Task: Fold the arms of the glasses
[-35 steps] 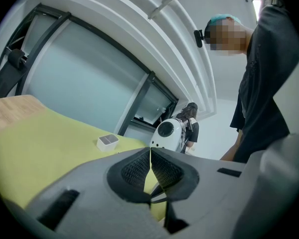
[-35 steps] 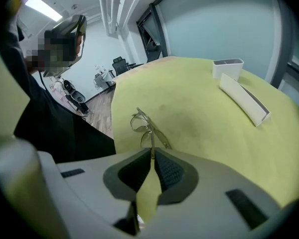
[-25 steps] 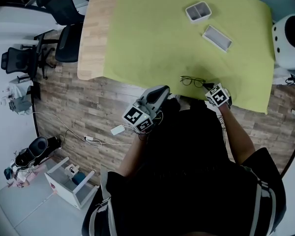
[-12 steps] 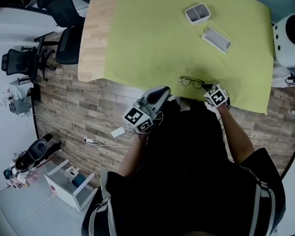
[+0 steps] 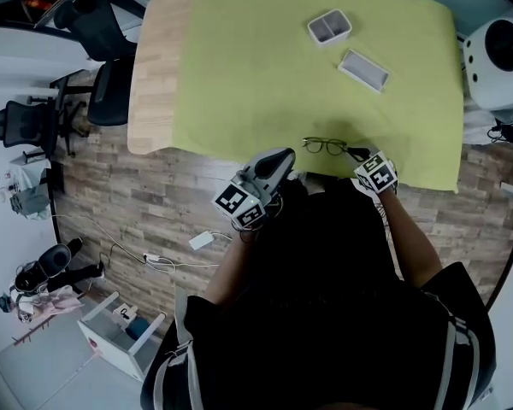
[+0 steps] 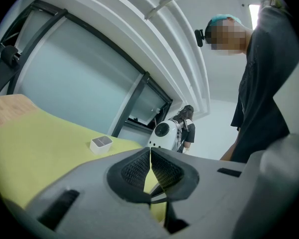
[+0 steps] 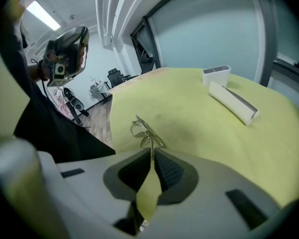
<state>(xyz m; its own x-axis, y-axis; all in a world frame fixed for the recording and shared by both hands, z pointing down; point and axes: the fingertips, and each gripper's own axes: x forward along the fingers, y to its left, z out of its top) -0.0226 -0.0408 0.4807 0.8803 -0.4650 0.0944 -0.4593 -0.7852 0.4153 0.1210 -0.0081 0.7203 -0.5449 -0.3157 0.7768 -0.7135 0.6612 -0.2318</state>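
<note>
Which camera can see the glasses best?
The right gripper view: the thin wire-framed glasses lie close up on the yellow-green cloth, one arm reaching into the right gripper. The head view shows them small and far. The left gripper view misses them.

Light: bright, even, ceiling strip [image 7: 43,14].
Shadows: soft, faint on bench [image 5: 248,67].
Distortion: strong fisheye, dark corners.
Focus: near foregrd soft, gripper views.
</note>
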